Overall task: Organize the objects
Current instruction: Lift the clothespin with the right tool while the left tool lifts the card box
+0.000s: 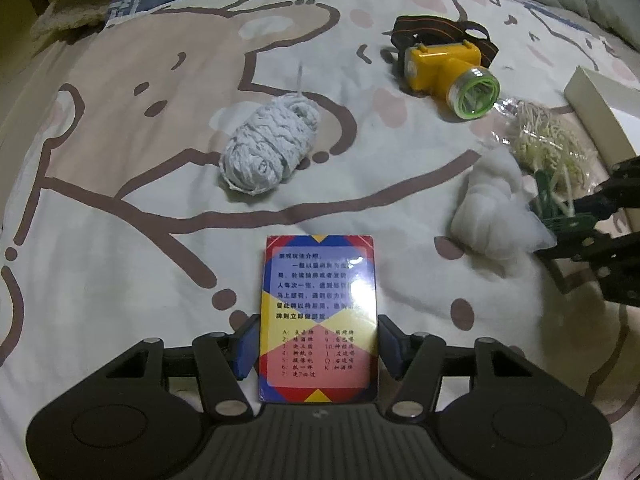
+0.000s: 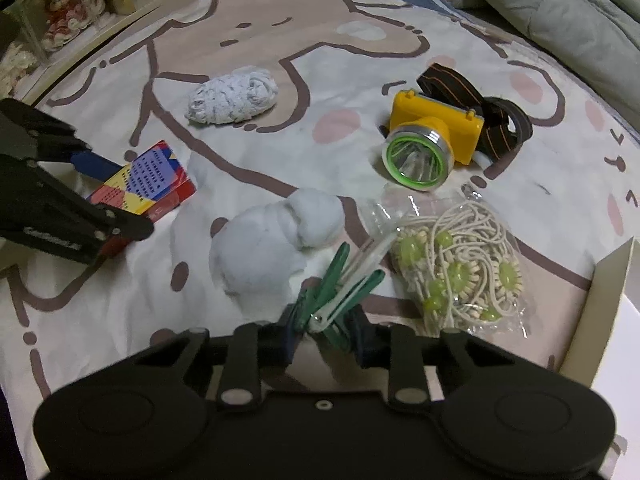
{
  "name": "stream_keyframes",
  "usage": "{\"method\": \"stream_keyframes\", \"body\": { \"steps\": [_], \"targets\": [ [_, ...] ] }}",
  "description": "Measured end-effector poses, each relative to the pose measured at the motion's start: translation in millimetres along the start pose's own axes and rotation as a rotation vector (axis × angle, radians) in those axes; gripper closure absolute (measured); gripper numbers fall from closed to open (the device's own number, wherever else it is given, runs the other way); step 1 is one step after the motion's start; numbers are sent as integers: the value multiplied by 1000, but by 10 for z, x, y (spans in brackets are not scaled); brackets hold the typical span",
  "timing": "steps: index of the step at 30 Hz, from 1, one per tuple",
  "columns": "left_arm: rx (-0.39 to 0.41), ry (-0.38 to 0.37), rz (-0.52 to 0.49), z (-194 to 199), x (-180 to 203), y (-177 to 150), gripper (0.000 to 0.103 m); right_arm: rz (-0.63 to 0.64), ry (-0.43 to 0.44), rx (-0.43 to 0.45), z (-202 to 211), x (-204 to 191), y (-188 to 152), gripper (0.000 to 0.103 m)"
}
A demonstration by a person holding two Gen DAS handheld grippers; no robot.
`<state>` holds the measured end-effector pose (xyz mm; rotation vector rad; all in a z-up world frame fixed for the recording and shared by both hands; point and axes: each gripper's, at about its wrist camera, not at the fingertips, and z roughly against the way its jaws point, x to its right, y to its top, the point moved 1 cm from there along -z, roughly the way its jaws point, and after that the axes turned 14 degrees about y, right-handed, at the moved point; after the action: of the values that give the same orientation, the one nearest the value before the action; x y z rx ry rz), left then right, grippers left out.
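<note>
My left gripper [image 1: 316, 346] is shut on a colourful card box [image 1: 317, 312], held flat just above the bedsheet; the box also shows in the right wrist view [image 2: 148, 182]. My right gripper [image 2: 326, 340] is shut on a bunch of green and white clothes pegs [image 2: 344, 284], seen from the left wrist view too [image 1: 560, 208]. Beside the pegs lie a white cotton wad [image 2: 276, 248], a clear bag of beaded cord [image 2: 456, 268], a yellow headlamp [image 2: 432, 140] and a grey-white rag bundle [image 2: 232, 96].
Everything lies on a cartoon-print bedsheet [image 1: 120, 140]. An open cardboard box [image 2: 608, 308] stands at the right. A grey quilt [image 2: 560, 12] lies at the far right. A shelf with trinkets [image 2: 60, 16] stands beyond the bed's left edge.
</note>
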<state>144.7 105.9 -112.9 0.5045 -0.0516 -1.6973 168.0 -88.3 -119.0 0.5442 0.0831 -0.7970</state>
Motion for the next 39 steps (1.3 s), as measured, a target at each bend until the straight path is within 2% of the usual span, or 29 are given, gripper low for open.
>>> {"method": "stream_keyframes", "body": {
  "steps": [6, 12, 18, 30, 39],
  "targets": [
    [39, -8, 66, 140, -75, 52, 43, 2, -14, 50, 153, -28, 2, 75],
    [103, -24, 164, 386, -206, 162, 43, -34, -45, 161, 429, -2, 46, 75],
    [143, -35, 193, 547, -247, 210, 43, -61, -68, 244, 686, -5, 61, 75],
    [22, 12, 24, 243, 70, -68, 43, -71, -67, 254, 757, -81, 31, 75],
    [-36, 9, 6, 17, 126, -46, 41, -67, -61, 233, 724, -91, 17, 75]
  ]
}}
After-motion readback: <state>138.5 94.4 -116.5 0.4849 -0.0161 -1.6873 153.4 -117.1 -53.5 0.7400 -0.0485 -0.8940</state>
